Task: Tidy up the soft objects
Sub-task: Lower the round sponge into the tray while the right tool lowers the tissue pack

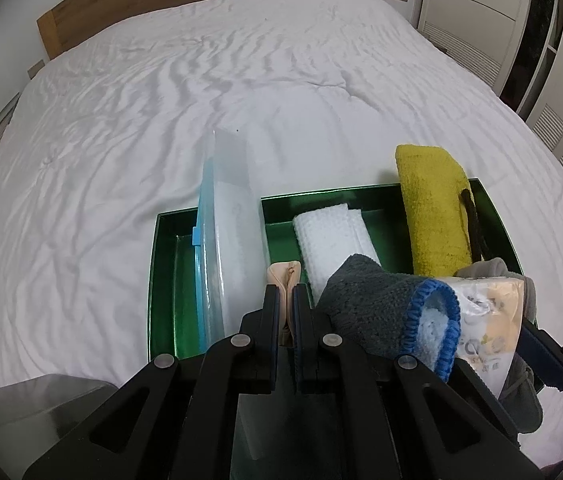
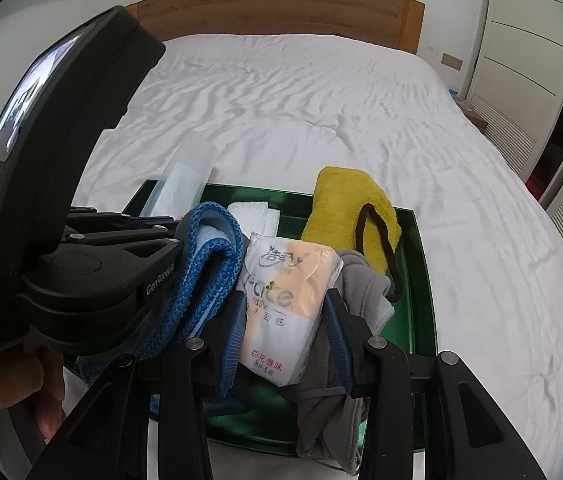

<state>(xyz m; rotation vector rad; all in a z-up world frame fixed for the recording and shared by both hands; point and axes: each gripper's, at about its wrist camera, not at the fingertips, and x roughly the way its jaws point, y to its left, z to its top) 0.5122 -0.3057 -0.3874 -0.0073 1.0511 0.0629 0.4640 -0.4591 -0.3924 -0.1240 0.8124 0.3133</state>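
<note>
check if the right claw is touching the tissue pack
Touching. The right wrist view shows the right claw with both blue pads pressed against the sides of the tissue pack.

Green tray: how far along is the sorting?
Done: white towel and yellow towel sit in the green tray. In hand: left gripper pinches a beige item; right gripper holds the tissue pack. Left: placing both.

I see a wide bed (image 1: 161,112) under a rumpled white sheet, its wooden headboard (image 2: 273,20) against the wall, and white wardrobe doors (image 2: 521,40) with louvred panels along the right side.
</note>
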